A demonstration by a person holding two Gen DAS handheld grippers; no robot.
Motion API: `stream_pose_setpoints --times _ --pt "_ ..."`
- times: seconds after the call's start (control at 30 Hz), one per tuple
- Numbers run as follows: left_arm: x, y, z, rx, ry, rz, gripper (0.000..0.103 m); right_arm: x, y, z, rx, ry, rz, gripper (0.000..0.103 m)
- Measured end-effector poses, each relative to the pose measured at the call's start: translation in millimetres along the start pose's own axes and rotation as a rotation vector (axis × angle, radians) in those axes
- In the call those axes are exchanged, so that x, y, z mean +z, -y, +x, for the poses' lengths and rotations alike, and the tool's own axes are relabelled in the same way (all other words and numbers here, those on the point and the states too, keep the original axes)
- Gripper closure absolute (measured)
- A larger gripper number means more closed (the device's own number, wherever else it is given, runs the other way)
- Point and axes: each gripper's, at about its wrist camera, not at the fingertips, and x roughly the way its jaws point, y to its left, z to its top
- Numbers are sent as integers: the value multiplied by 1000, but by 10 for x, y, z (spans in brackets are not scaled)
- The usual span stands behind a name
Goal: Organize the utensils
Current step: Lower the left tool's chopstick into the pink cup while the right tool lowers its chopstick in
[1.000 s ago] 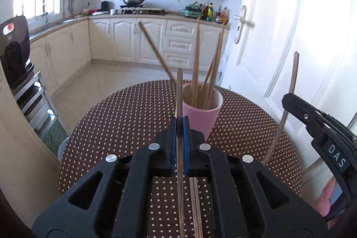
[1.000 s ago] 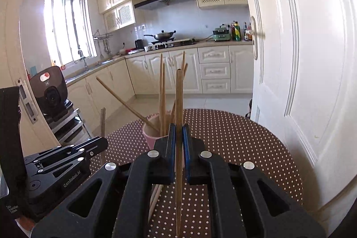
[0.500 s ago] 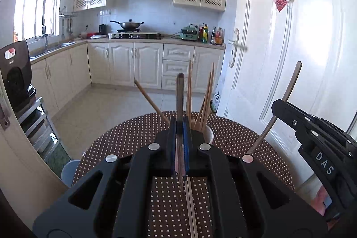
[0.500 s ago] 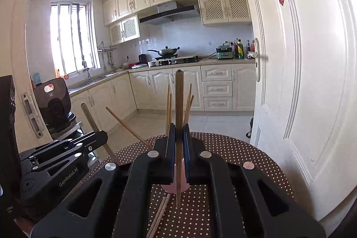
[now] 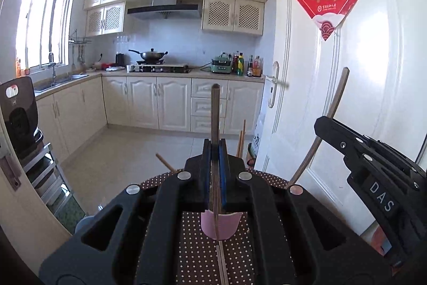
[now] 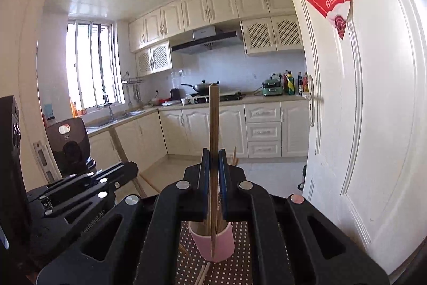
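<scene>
Both chopsticks [image 5: 215,122] rose above table edge [image 5: 267,175].

Two grippers were in view, the left gripper [image 5: 214,148] and the right gripper [image 6: 214,154], each clamping one chopstick: the left's chopstick [image 5: 215,114] and the right's chopstick [image 6: 213,119]. One pink cup [image 6: 218,245] stood on the one dotted table [image 6: 240,266], holding several chopsticks, too bunched to count. At least two chopsticks [image 5: 222,266] lay loose on the table.
</scene>
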Motion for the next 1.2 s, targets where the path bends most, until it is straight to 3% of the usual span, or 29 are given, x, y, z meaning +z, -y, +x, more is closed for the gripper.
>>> stream_pose_setpoints --times 0.37,0.7,0.9,1.2 --pt "262 46 13 9 75 -13 97 219 -44 94 14 58 -9 98" --pt "287 -33 375 18 58 -47 97 170 36 384 33 44 -4 98" --pt "224 -94 648 32 23 -59 97 110 98 605 41 18 -3 98" --pt "-31 -156 974 49 -41 -59 97 -176 263 999 12 -120 40 98"
